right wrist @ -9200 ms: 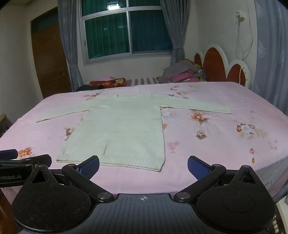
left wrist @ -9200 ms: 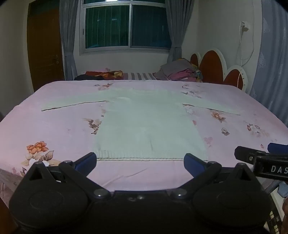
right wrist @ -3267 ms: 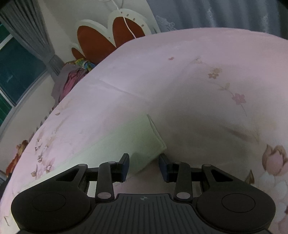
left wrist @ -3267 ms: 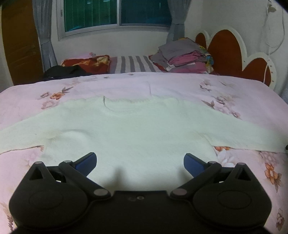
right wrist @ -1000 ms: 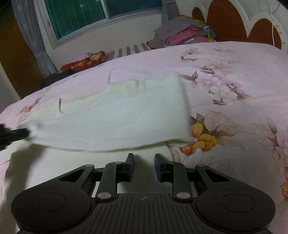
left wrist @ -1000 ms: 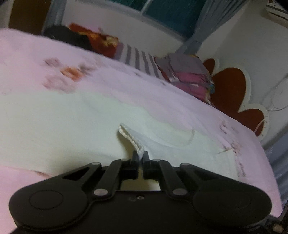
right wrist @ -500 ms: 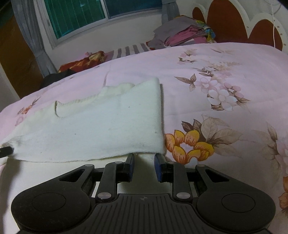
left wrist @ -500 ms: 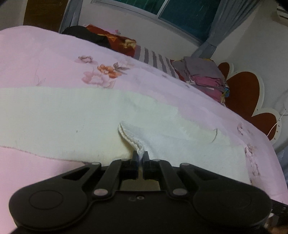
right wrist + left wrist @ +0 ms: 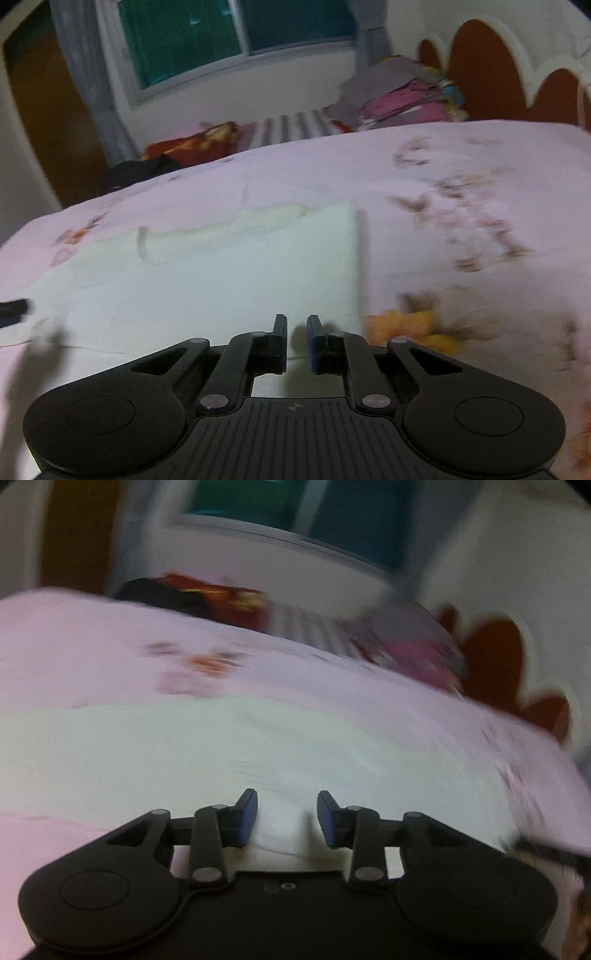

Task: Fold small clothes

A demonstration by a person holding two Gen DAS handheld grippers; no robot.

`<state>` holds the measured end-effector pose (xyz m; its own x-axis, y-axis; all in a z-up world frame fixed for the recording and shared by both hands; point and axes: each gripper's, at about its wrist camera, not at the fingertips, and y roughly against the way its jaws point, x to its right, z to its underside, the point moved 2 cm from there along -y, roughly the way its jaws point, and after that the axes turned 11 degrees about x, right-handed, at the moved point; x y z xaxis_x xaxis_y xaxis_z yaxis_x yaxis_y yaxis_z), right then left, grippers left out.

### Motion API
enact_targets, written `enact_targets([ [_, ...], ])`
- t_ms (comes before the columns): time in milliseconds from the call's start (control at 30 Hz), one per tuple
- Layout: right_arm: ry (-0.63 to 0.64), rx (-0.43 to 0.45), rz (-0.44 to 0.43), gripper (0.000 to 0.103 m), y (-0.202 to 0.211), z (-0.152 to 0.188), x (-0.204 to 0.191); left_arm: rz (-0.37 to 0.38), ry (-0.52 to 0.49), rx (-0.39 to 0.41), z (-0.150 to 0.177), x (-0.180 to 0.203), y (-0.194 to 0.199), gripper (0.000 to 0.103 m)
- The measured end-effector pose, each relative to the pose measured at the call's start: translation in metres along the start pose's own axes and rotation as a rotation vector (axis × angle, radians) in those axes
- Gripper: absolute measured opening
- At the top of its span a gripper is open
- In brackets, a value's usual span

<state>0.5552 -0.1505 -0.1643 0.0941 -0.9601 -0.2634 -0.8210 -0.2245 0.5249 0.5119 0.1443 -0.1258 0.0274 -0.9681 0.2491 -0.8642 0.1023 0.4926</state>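
Note:
A small pale cream knit sweater [image 9: 221, 280] lies flat on the pink floral bedsheet [image 9: 461, 166], its right sleeve folded in across the chest with a straight fold edge on the right. In the blurred left wrist view the sweater [image 9: 184, 749] fills the middle. My left gripper [image 9: 287, 821] is open, just above the cloth, holding nothing. My right gripper [image 9: 296, 343] hovers over the sweater's near edge with its jaws a narrow gap apart and nothing between them. The left gripper's tip [image 9: 13, 310] shows at the left edge of the right wrist view.
A pile of folded clothes [image 9: 402, 99] sits at the far right by the red-and-white headboard [image 9: 517, 70]. Dark and red garments [image 9: 177, 155] and a striped cloth lie along the far edge below the window. A brown door stands at left.
My left gripper has opened and let go of the sweater's cuff, which now lies flat. My right gripper has drawn back slightly from the folded sleeve. Both views are motion-blurred.

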Motion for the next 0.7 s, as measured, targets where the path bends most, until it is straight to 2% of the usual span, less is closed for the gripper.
enact_targets([
  [67, 0.014, -0.006, -0.062, 0.012, -0.005, 0.004, -0.019, 0.046, -0.031, -0.032, 0.008, 0.022, -0.013, 0.034],
  [167, 0.052, -0.015, -0.155, 0.012, -0.013, 0.008, -0.041, 0.036, -0.059, -0.042, 0.011, 0.031, -0.025, 0.033],
  [233, 0.068, -0.03, -0.138, 0.012, -0.018, 0.008, -0.033, 0.004, -0.074, -0.026, 0.009, 0.022, -0.023, 0.033],
  [300, 0.036, -0.043, -0.06, 0.012, -0.016, 0.008, -0.003, -0.019, -0.062, -0.086, 0.016, 0.004, -0.025, 0.031],
  [333, 0.016, -0.048, -0.005, 0.01, -0.014, 0.008, 0.014, -0.016, -0.056, -0.104, 0.02, -0.005, -0.025, 0.028],
  [367, -0.009, -0.048, 0.028, 0.0, -0.011, 0.008, 0.03, 0.007, -0.029, -0.095, 0.022, -0.014, -0.021, 0.027],
  [400, -0.061, -0.049, 0.032, 0.0, -0.007, 0.005, 0.044, 0.013, -0.011, -0.103, 0.021, -0.018, -0.019, 0.024],
  [467, -0.078, -0.023, 0.023, 0.0, -0.001, -0.005, 0.048, 0.0, -0.022, -0.1, 0.013, -0.012, -0.017, 0.027],
  [500, -0.06, 0.002, -0.003, 0.0, 0.0, -0.011, 0.041, 0.006, -0.021, -0.081, 0.008, -0.007, -0.018, 0.033],
  [533, -0.061, 0.009, -0.038, 0.0, -0.002, -0.016, 0.034, 0.012, -0.028, -0.067, 0.005, 0.001, -0.023, 0.034],
  [600, -0.043, -0.003, -0.097, 0.0, -0.018, -0.021, 0.014, 0.008, -0.061, -0.072, 0.004, 0.013, -0.037, 0.034],
  [700, 0.013, -0.046, -0.138, 0.0, -0.048, -0.019, -0.008, -0.002, -0.087, -0.081, 0.004, 0.017, -0.052, 0.034],
])
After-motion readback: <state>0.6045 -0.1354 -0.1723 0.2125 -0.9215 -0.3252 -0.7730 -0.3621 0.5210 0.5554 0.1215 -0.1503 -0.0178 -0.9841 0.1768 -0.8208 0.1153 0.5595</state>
